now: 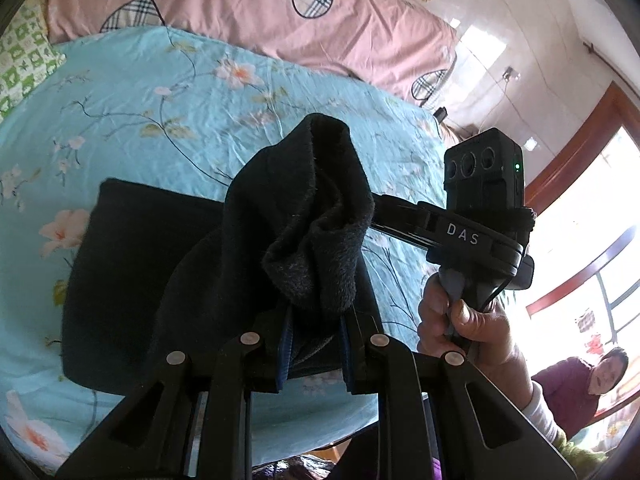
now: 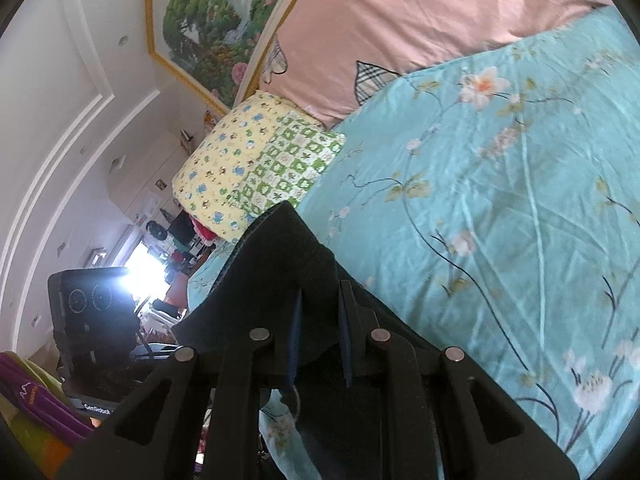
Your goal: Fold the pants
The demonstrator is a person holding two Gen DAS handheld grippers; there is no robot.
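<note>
A bed [image 1: 168, 92] covered by a light blue floral sheet [image 2: 500, 208] fills most of both views, with a pink quilt [image 1: 224, 4] patterned with plaid hearts lying along its far side and a yellow and green printed pillow [image 2: 256, 168] at one corner. On the sheet lie the dark pants [image 1: 132, 280], part of them spread flat in a broad rectangle and part lifted off the bed in a bunched, fuzzy fold. Your left gripper [image 1: 316, 320] has its fingers closed narrowly on the lower end of that raised fold, which stands up between them. Your right gripper [image 2: 320, 312] likewise has its fingers pinched on dark pants fabric, a peaked edge rising just beyond the tips, above the near edge of the bed. From the left wrist view, your right hand [image 1: 460, 320] is wrapped around the handle of the right gripper's body, which carries a small black camera [image 1: 484, 172] with a green light. A framed landscape painting [image 2: 216, 20] hangs on the wall above the bed. A person in a purple top [image 1: 580, 384] sits low near a bright window.
</note>
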